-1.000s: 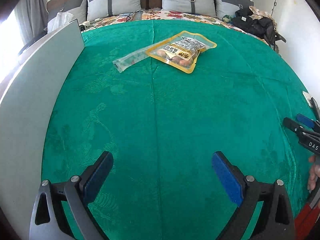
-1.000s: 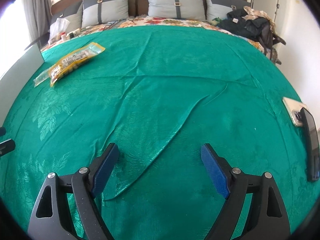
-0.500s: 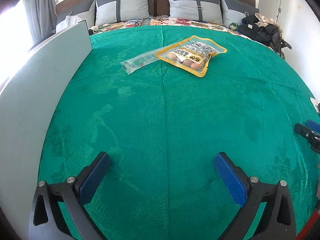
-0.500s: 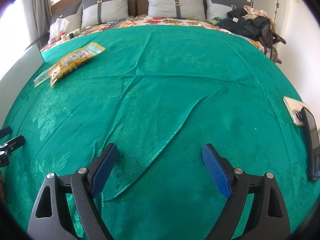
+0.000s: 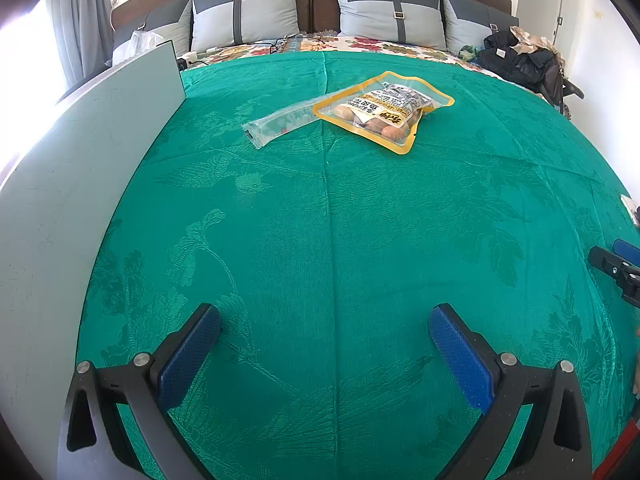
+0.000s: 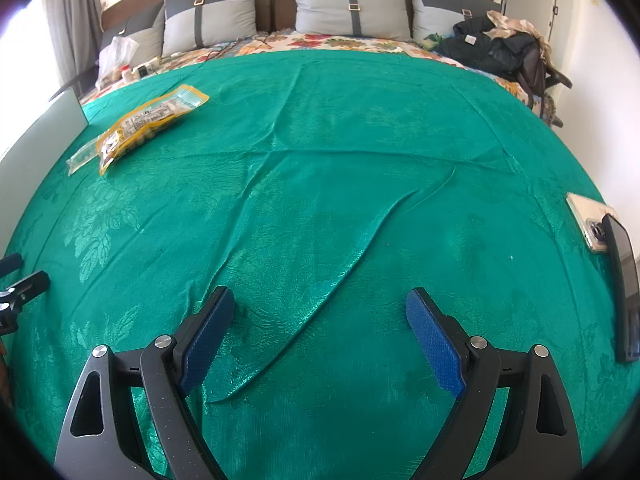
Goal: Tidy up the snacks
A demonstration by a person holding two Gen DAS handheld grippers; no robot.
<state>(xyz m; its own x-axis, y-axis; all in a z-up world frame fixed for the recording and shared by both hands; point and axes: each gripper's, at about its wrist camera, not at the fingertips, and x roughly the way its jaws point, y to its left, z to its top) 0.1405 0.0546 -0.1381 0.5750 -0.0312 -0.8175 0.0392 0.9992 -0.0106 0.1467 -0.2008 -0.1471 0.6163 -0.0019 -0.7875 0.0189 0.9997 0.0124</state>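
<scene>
A yellow-edged snack pouch (image 5: 384, 114) lies flat on the green bedspread (image 5: 332, 240), far ahead of my left gripper (image 5: 324, 328). Partly under its left edge lies a clear, narrow snack packet (image 5: 280, 122). My left gripper stands wide open over bare cloth, nothing between its blue pads. In the right wrist view the pouch (image 6: 148, 124) and clear packet (image 6: 82, 158) sit at the far left, well away from my right gripper (image 6: 320, 312), which is also open and empty above a fold in the bedspread (image 6: 360, 184).
A pale grey board (image 5: 80, 184) runs along the bed's left side. Two phones (image 6: 612, 264) lie at the right edge. Grey pillows (image 5: 384, 8) line the headboard; dark clothes (image 5: 524, 64) are piled at the back right. A white plastic bag (image 6: 116, 56) sits back left.
The left wrist view tipped up a little, so the pouch sits lower in frame and more of the headboard shows. The right gripper's tip slid towards that view's right edge. The right view is unchanged.
</scene>
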